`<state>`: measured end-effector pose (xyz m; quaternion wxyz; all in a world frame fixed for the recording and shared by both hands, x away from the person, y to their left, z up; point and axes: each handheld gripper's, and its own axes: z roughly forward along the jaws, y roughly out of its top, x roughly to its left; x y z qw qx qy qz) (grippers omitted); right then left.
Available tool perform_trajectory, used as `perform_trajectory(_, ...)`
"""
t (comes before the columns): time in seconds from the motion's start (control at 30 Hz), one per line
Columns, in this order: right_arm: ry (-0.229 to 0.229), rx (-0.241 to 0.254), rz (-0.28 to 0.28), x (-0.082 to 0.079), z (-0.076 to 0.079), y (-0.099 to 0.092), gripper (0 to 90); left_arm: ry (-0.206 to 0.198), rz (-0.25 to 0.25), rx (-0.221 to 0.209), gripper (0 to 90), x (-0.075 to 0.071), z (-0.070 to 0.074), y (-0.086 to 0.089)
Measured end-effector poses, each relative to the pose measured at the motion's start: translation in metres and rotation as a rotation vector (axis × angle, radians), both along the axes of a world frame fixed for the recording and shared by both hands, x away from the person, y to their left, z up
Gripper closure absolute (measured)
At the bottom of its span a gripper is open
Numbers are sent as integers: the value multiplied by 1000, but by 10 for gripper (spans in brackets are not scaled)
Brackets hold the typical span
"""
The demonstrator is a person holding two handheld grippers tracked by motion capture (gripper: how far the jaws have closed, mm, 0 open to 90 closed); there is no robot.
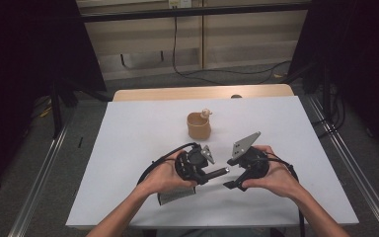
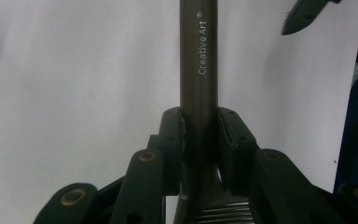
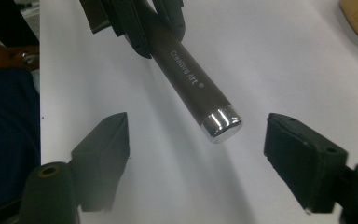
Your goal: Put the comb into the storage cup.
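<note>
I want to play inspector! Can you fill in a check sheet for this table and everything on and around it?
Surface: white table, wooden edge at the far side.
Job's things: brown handle marked "Creative Art", silver end cap; comb-like head under the left hand.
Clutter: tan cup behind the hands, something small in it.
Grippers: left gripper shut on the handle; right gripper open, jaws either side of the cap, not touching.
Cables: black cable from the left gripper; another along the right wrist; one on the far floor.
Surroundings: grey floor, metal rails, dark curtains.

Tan cup (image 1: 199, 127) on white table (image 1: 128, 143)
</note>
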<state>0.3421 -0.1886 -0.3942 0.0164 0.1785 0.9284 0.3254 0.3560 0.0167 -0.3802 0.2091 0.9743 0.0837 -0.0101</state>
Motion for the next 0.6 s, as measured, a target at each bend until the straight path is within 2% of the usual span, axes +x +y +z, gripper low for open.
perform_trajectory(0.2,2,-35,38,3,-2,5,295,-14,6,-7,733,0,2,3)
perform_trajectory(0.3,-14,-35,46,3,-1,7,331,5,7,-8,733,1,1,2)
perform_trajectory(0.37,-57,-37,47,2,1,8,371,10,1,-3,733,1,-1,1)
perform_trajectory(0.5,-90,-60,67,-1,1,11,417,28,14,-2,733,0,-2,1)
perform_trajectory(0.57,-113,-85,90,-3,-1,13,427,25,14,16,733,1,-1,2)
perform_trajectory(0.6,-125,-92,98,-4,-2,15,425,21,23,9,733,1,-2,2)
